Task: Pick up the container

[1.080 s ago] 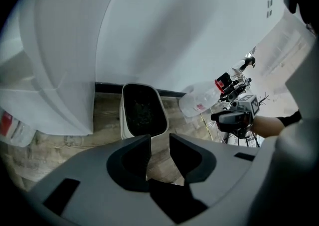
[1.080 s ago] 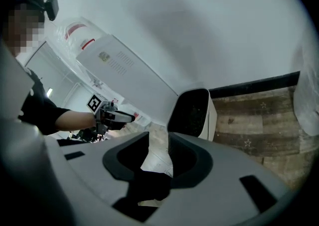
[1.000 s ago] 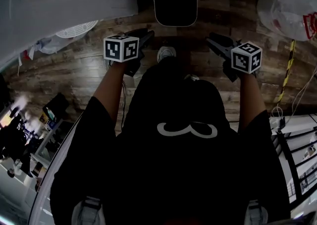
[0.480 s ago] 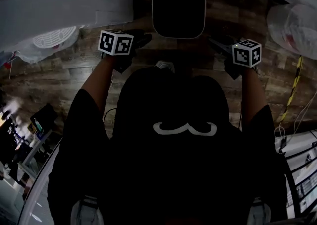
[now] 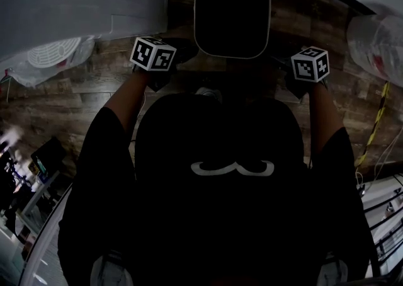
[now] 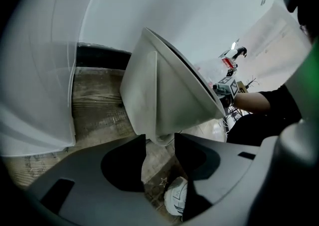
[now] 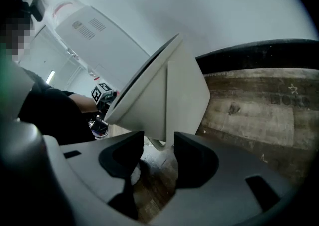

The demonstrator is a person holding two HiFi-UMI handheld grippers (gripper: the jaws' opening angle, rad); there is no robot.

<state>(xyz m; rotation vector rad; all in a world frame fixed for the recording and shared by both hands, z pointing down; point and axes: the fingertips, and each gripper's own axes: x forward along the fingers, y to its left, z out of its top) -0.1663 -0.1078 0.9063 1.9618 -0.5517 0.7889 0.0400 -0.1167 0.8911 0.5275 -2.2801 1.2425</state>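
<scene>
The container (image 5: 232, 11) is a white tub with a dark inside, standing on the wood floor in front of me. My left gripper (image 5: 181, 50) is at its left side and my right gripper (image 5: 281, 64) at its right side. In the left gripper view the container (image 6: 164, 95) rises just beyond the left gripper (image 6: 159, 143), its lower edge at the gap. In the right gripper view the container (image 7: 172, 88) stands the same way before the right gripper (image 7: 159, 143). The jaws of both grippers are opening. No pad presses on the tub.
A large white appliance (image 5: 75, 1) stands at the left with a white fan grille (image 5: 56, 55) below it. A clear plastic bag (image 5: 378, 45) lies at the right, with yellow-black tape (image 5: 374, 121) beneath it. My white shoe (image 6: 177, 197) is under the left gripper.
Both grippers have moved forward from in front of my body to the container's two sides. The container has come nearer and fills more of the head view.
</scene>
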